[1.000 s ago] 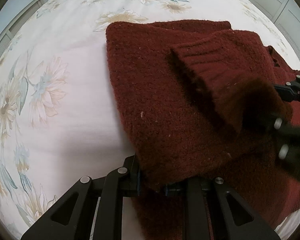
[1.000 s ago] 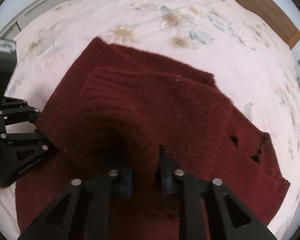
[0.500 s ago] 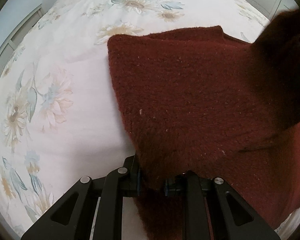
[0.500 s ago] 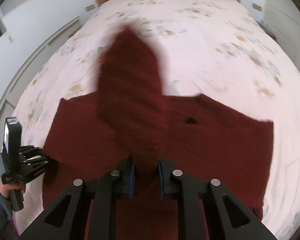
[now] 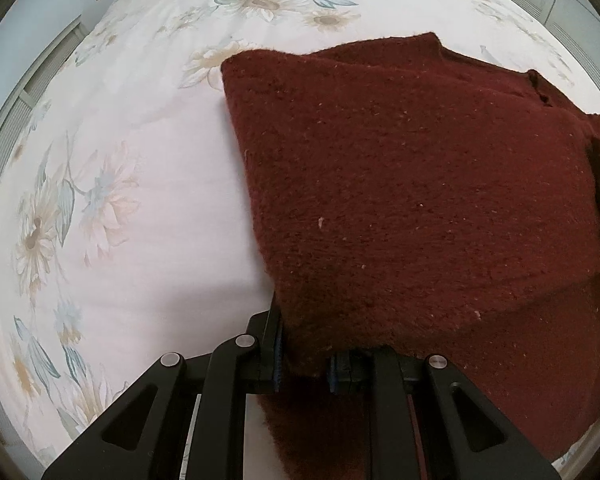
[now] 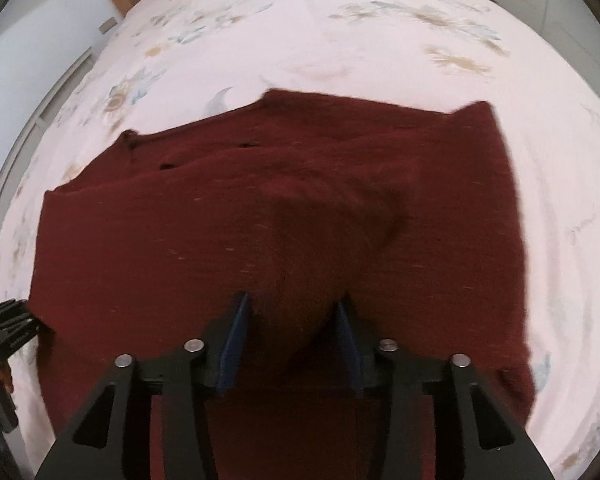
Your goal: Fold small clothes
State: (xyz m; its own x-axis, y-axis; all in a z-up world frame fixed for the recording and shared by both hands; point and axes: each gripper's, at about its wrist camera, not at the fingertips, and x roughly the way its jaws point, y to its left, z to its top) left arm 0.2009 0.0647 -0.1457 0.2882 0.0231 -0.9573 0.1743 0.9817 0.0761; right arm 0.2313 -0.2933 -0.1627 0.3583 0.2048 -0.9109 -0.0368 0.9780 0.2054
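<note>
The left gripper [image 5: 304, 364] is clamped on the near edge of the dark red sweater [image 5: 420, 200], which lies spread on the floral bedsheet [image 5: 120, 200]. The right gripper [image 6: 292, 340] stands with jaws apart, a bunched sleeve [image 6: 324, 240] lying between its blue pads [image 6: 234, 344].

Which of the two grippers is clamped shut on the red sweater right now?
The left gripper: its pads pinch the sweater edge. The right gripper stands open, its pads spread apart around a sleeve.
</note>
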